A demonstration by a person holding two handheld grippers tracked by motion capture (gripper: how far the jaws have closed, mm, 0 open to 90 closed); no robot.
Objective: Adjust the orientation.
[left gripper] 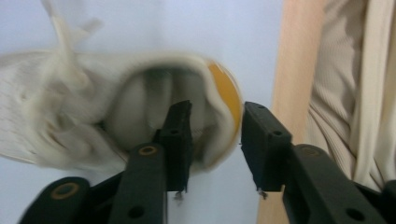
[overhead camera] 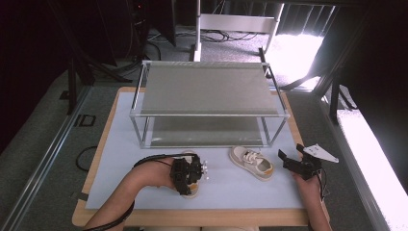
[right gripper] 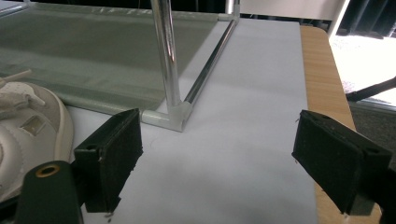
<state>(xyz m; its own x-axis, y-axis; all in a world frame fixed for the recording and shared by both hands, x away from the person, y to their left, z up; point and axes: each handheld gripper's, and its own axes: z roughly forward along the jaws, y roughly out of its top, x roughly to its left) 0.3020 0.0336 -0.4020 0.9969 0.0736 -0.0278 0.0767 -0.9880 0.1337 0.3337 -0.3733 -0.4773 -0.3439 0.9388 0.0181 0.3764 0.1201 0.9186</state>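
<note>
at the table's near edge, left gripper (left gripper: pixel 215 140) straddles unbranded shoe (left gripper: pixel 93 112) heel.

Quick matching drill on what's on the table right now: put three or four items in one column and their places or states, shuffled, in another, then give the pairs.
1. left gripper
2. right gripper
3. shoe between the hands
4. two-tier rack

A. standing at the back of the mat
B. jaws wide, nothing between them
C. lying free on the mat in front of the rack
D. jaws astride the heel rim of the other shoe

Pairs: 1-D, 2-B, 3-C, 4-A
</note>
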